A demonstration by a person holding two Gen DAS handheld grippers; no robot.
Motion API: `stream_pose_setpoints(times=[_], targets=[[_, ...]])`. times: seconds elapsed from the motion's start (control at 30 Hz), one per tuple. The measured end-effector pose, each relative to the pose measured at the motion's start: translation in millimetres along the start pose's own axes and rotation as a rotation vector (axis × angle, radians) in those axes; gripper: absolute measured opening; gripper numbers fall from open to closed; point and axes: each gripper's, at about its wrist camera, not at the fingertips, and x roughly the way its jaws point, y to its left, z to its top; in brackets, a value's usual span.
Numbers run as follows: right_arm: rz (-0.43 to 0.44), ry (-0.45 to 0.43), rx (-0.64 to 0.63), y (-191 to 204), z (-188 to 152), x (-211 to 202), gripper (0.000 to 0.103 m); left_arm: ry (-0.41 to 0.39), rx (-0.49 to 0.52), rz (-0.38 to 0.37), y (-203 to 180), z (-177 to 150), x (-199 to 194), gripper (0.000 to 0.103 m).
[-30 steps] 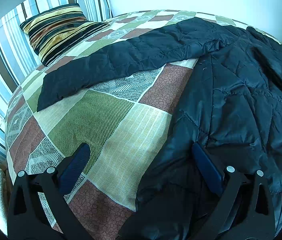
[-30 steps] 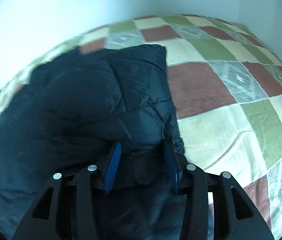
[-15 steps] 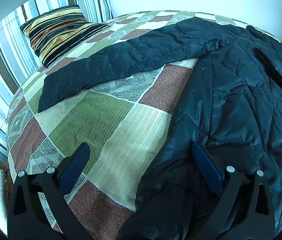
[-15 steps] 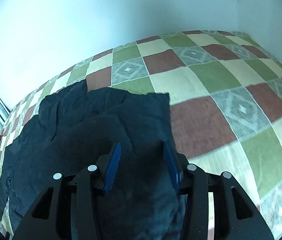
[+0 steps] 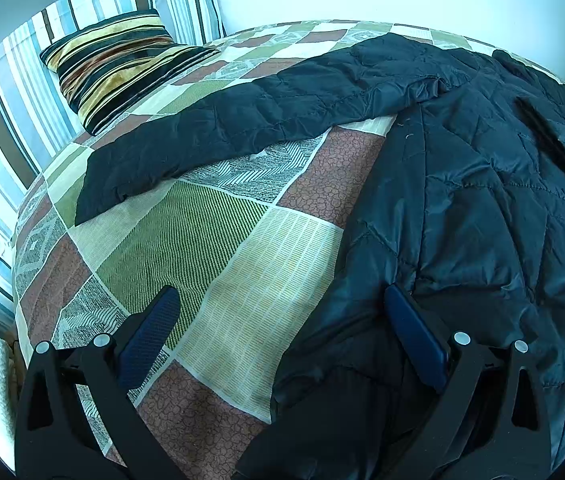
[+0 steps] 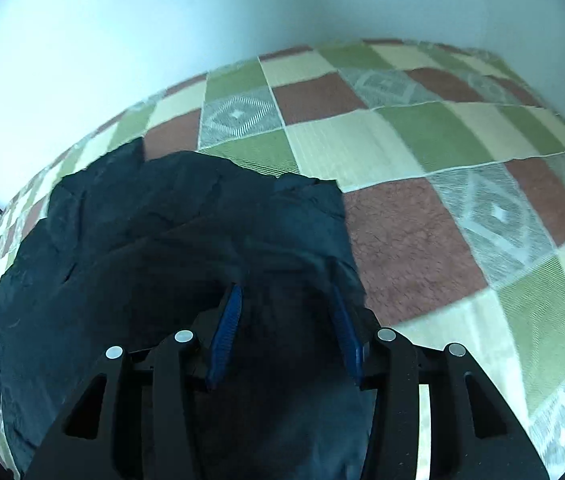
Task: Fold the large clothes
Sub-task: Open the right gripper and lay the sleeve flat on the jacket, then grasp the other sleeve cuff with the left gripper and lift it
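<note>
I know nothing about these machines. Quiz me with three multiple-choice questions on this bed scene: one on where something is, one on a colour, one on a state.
1. Where does the striped pillow lie?
A. at the bed's head
B. on the jacket
C. on the floor

2. What colour is the jacket?
A. red
B. dark navy
C. white

3. How are the left tool's jaws?
A. clamped on the pillow
B. shut on nothing
C. spread wide

Answers:
1 A, it leans on the striped headboard.
2 B, dark navy in both views.
3 C, one pad over the quilt, one at the jacket.
</note>
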Motion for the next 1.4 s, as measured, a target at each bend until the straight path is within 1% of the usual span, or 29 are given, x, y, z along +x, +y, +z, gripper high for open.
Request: stream_pose_setpoints(times=[0.1, 0.13, 0.2, 0.27, 0.3, 0.37, 0.47, 0.5, 0.53, 0.57, 0.63, 0.73, 0.8, 0.9, 1.0, 1.13, 1.23, 1.3, 1.4], targets=[[0.012, -0.005, 0.007, -1.2, -19.8, -14.8, 0.046, 0.001, 0.000, 0.000, 0.2, 0.2, 0.2, 0.101], [0.002, 0.003, 0.007, -1.1, -26.7, -14.7, 0.046, 0.001, 0.000, 0.000, 0.1, 0.1, 0.1, 0.101], [-0.026, 0.029, -0.001, -3.7, -31.6, -4.8, 0.046, -0.001, 0.001, 0.001, 0.1, 0.1, 0.1, 0.101], [-0.028, 0.059, 0.009, -9.1, -34.9, 10.4, 0.048, 0.000, 0.002, 0.002, 0.0, 0.2, 0.7, 0.101], [-0.031, 0.060, 0.012, -11.3, -37.8, 15.5, 0.048, 0.001, 0.001, 0.001, 0.2, 0.1, 0.4, 0.101], [-0.047, 0.040, -0.007, -9.5, -40.4, 19.7, 0.049, -0.001, 0.002, 0.003, 0.2, -0.2, 0.3, 0.101], [-0.054, 0.009, -0.018, -6.9, -41.6, 6.8, 0.052, 0.002, -0.003, -0.004, 1.3, 0.5, 0.8, 0.101], [-0.054, -0.001, -0.013, -8.6, -43.0, -0.9, 0.053, 0.002, -0.005, -0.007, 1.9, 0.5, 0.6, 0.101], [-0.054, -0.008, -0.009, -10.2, -45.5, -6.8, 0.059, 0.002, -0.006, -0.008, 2.4, 0.8, 0.5, 0.101], [-0.066, -0.021, -0.006, -12.9, -49.4, -15.9, 0.066, 0.002, -0.007, -0.009, 2.7, 0.8, 0.5, 0.101], [-0.114, -0.055, -0.005, -23.4, -60.6, -34.6, 0.073, 0.002, -0.007, -0.010, 3.1, 1.1, 0.7, 0.101], [-0.199, -0.067, 0.017, -42.0, -76.7, -49.3, 0.076, 0.002, -0.010, -0.013, 3.6, 1.4, 1.5, 0.101], [-0.224, -0.060, 0.032, -52.6, -86.4, -51.2, 0.079, 0.002, -0.012, -0.015, 4.1, 1.3, 2.2, 0.101], [-0.263, -0.023, 0.033, -59.7, -97.2, -41.1, 0.080, 0.002, -0.011, -0.015, 4.1, 1.4, 2.2, 0.101], [-0.290, -0.028, 0.022, -59.7, -105.2, -29.3, 0.087, 0.002, -0.012, -0.016, 4.4, 1.4, 2.2, 0.101], [-0.281, -0.033, 0.044, -63.2, -110.1, -21.2, 0.090, -0.001, -0.019, -0.023, 6.1, 1.4, 0.2, 0.101], [-0.278, -0.038, 0.047, -63.7, -110.8, -20.6, 0.090, -0.010, -0.034, -0.059, 14.1, -0.2, -7.2, 0.101], [-0.281, -0.040, 0.046, -62.8, -111.6, -20.4, 0.090, -0.014, -0.047, -0.096, 24.4, -1.0, -12.6, 0.101], [-0.287, -0.042, 0.043, -62.0, -111.1, -20.0, 0.091, -0.036, -0.069, -0.102, 45.3, -0.3, -20.0, 0.101]])
